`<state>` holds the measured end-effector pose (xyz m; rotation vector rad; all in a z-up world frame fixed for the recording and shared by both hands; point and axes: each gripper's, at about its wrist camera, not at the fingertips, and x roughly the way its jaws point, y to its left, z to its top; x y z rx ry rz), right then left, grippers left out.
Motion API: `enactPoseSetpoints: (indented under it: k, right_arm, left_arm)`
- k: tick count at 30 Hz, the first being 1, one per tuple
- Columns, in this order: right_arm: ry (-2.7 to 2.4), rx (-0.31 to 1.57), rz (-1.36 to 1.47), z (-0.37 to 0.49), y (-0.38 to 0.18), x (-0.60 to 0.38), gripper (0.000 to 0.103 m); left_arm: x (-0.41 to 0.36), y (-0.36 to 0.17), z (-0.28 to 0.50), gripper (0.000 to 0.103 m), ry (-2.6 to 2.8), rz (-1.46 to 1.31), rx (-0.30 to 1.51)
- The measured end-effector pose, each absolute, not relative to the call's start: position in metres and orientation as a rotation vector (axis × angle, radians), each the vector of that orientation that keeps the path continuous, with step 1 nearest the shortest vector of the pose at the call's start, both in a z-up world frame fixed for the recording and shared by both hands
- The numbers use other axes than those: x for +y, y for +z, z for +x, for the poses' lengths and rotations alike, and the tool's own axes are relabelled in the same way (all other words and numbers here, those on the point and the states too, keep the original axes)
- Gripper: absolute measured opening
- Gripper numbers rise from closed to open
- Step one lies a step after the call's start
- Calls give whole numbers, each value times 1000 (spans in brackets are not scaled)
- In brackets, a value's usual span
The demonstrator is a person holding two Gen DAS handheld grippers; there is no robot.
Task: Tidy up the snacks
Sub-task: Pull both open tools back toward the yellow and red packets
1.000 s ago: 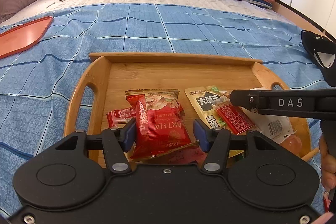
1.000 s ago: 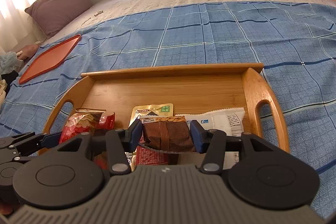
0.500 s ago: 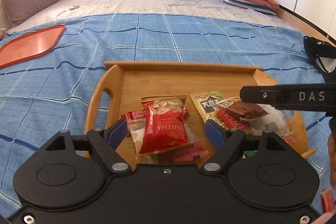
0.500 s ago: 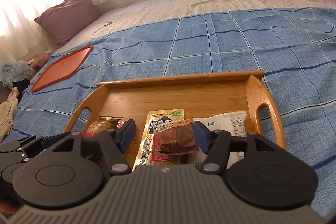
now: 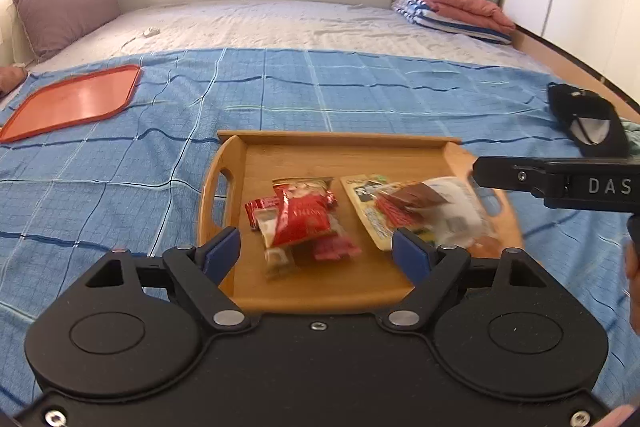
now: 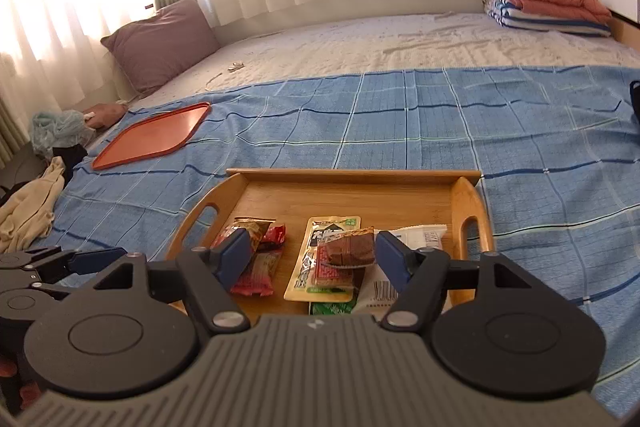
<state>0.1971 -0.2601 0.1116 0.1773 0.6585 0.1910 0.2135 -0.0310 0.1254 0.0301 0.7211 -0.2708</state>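
Snacks lie in two little heaps on the wooden tray (image 6: 468,203), which sits on the blue checked blanket (image 6: 520,131) on the bed. The heap on the left has a red nut packet (image 5: 302,213) on top of some smaller red wrappers. The heap on the right has a brown wrapped cake (image 6: 349,251) lying on a yellow-green pouch (image 6: 320,267), with a white packet (image 6: 416,237) just beside it. Keeping them on the tray makes sense — it has raised sides and handles, so the whole lot can be carried at once.

The left gripper (image 5: 318,253) hangs above the near edge of the tray with its jaws wide apart and nothing between them. The right gripper (image 6: 310,261) is over the brown cake; its jaws are opening and do not touch the cake, which rests on the pouch. So both tools are free and both top snacks lie on their heaps.

An orange tray (image 6: 154,135) lies well apart on the blanket with nothing on it. It may be meant for sorting, though I cannot be sure. The left view is a bit blurry around the snacks, so some small wrappers are hard to tell apart.
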Motion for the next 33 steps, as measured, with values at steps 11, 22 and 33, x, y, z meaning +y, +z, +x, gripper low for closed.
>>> enactPoseSetpoints:
  k: [11,22,33]
  right_arm:
    - [239,593,118,133,144,-262,82]
    - [271,539,107,77,152,-268,85]
    - [229,477,3,24,133,-272,87]
  left_arm:
    - [-27,162,136,83,-340,24,661]
    - [-20,180,68,84,-333,-2,567]
    - [-28,158,11,85,-326,-66,529]
